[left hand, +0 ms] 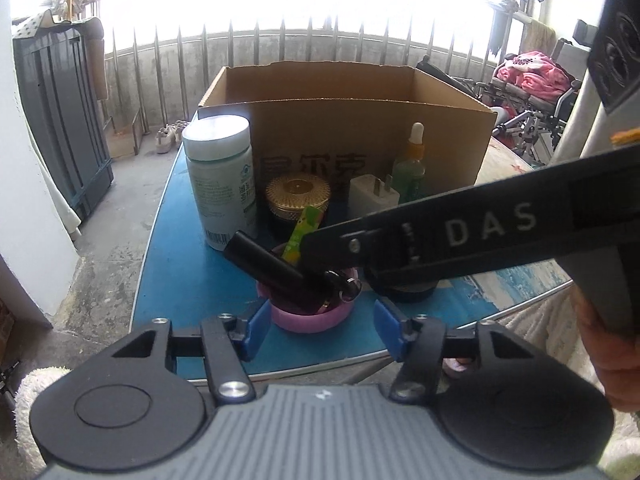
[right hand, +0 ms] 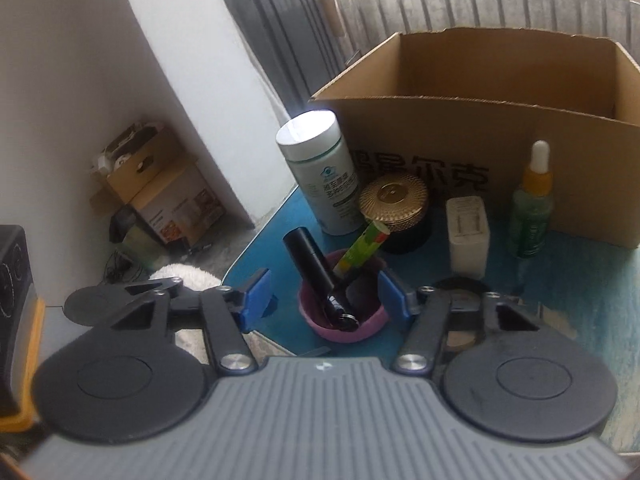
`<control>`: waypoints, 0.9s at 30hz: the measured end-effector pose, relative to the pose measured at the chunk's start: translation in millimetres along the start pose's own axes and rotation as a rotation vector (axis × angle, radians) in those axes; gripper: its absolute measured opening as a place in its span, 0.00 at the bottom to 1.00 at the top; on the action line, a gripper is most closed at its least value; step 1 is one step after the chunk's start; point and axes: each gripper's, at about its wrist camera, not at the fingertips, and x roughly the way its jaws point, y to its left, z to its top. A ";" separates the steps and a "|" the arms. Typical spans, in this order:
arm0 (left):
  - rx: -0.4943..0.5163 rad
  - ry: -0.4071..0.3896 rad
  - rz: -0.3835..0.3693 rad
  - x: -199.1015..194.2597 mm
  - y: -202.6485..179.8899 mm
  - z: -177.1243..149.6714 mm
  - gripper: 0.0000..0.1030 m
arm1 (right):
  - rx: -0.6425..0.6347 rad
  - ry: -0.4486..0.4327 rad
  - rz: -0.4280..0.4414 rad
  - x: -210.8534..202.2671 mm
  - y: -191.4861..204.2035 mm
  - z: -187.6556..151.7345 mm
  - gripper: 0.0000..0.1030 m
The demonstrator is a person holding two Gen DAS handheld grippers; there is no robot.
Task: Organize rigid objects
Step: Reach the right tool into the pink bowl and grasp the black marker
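Both grippers close on the pink cup [right hand: 344, 320]
Left gripper [left hand: 320, 320] and right gripper [right hand: 324, 294] stand half-open around it, pads apparently not yet pressing; grip the rim squarely, keep the leaning black tube [right hand: 316, 268] upright, then lift toward the cardboard box [right hand: 480, 136] behind

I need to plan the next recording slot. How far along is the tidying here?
Barely started: nothing visible in the cardboard box. In hand: nothing; the left gripper is open around the pink cup. Left on the table: white bottle, gold-lidded jar, charger, dropper bottle.
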 end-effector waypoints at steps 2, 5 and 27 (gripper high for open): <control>0.003 0.008 -0.019 5.1 1.6 -0.4 0.46 | -0.009 0.046 0.009 9.9 0.7 3.8 0.46; 0.004 0.022 -0.044 12.4 3.7 -1.5 0.37 | -0.037 0.100 -0.004 24.7 2.1 8.5 0.41; 0.077 -0.033 -0.108 19.1 -7.7 14.3 0.35 | 0.244 0.151 0.004 28.2 -53.8 15.9 0.10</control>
